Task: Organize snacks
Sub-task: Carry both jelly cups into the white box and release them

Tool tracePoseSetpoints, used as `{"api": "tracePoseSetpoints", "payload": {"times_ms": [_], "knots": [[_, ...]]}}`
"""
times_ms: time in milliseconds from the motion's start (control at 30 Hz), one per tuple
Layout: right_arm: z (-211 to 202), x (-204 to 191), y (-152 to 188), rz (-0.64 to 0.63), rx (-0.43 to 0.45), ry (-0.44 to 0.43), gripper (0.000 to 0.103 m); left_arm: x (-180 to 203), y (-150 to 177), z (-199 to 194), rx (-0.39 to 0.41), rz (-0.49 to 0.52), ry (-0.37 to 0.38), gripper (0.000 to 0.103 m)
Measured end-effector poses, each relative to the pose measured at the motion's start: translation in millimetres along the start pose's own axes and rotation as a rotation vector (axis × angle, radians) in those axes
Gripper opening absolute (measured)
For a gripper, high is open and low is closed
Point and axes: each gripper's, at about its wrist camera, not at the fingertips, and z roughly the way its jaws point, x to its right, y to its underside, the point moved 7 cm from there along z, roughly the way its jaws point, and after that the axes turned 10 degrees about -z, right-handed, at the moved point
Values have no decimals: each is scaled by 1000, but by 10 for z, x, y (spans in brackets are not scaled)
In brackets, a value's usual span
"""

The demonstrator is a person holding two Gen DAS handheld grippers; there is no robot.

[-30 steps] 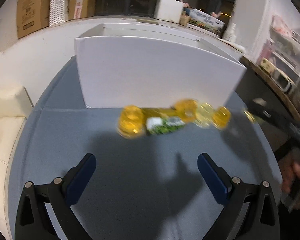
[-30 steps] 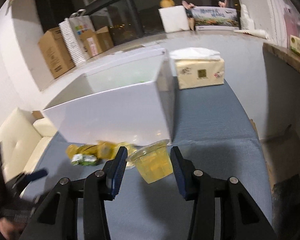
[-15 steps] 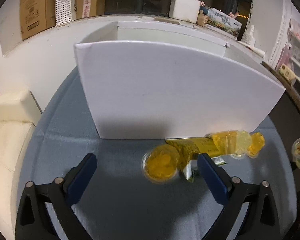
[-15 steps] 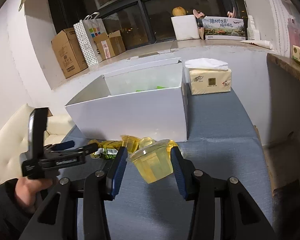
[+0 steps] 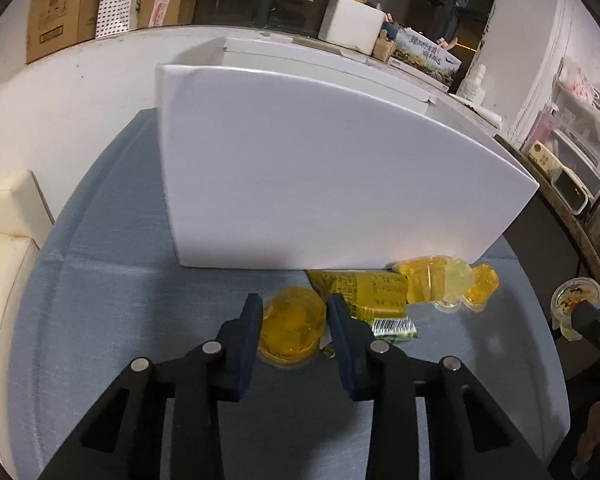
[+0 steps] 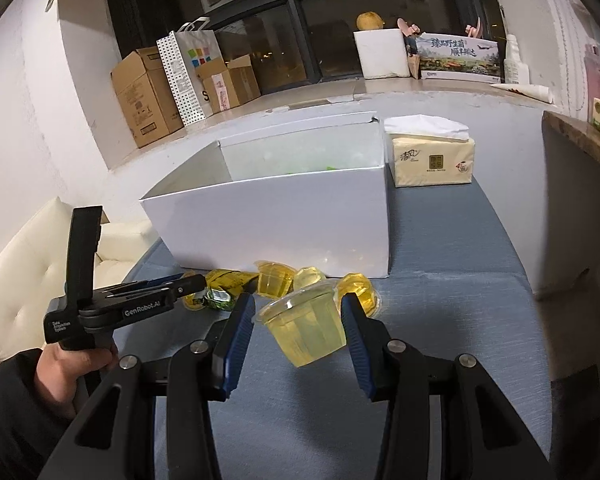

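Note:
An orange jelly cup stands on the blue-grey table between the closing jaws of my left gripper. Both pads sit against its sides. Right of it lie a yellow-green snack packet and several loose jelly cups, at the foot of the white box. My right gripper is shut on a pale yellow jelly cup held tilted above the table. In the right wrist view the left gripper reaches in low from the left, a hand on its handle.
The open white box has something green inside. A tissue pack stands to its right. A cream sofa borders the table's left side. Cardboard boxes line the window ledge behind.
My left gripper has moved in over the orange jelly cup and its jaws have narrowed from wide open to flank it. The right gripper keeps its cup and has barely moved.

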Motion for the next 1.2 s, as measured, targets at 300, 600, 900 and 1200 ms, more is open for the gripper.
{"api": "tracePoseSetpoints", "payload": {"times_ms": [300,600,900,1200], "knots": [[-32,-158,-48,-17,13,-14,49,29,-29,-422,76,44,-16,32],[-95,-248,-128,-35,31,-23,49,315,-183,-859,161,94,23,32],[-213,-105,-642,-41,110,-9,49,616,-670,-1196,247,142,49,32],[72,165,-1421,0,162,-44,49,922,-1371,-1117,291,195,45,32]]}}
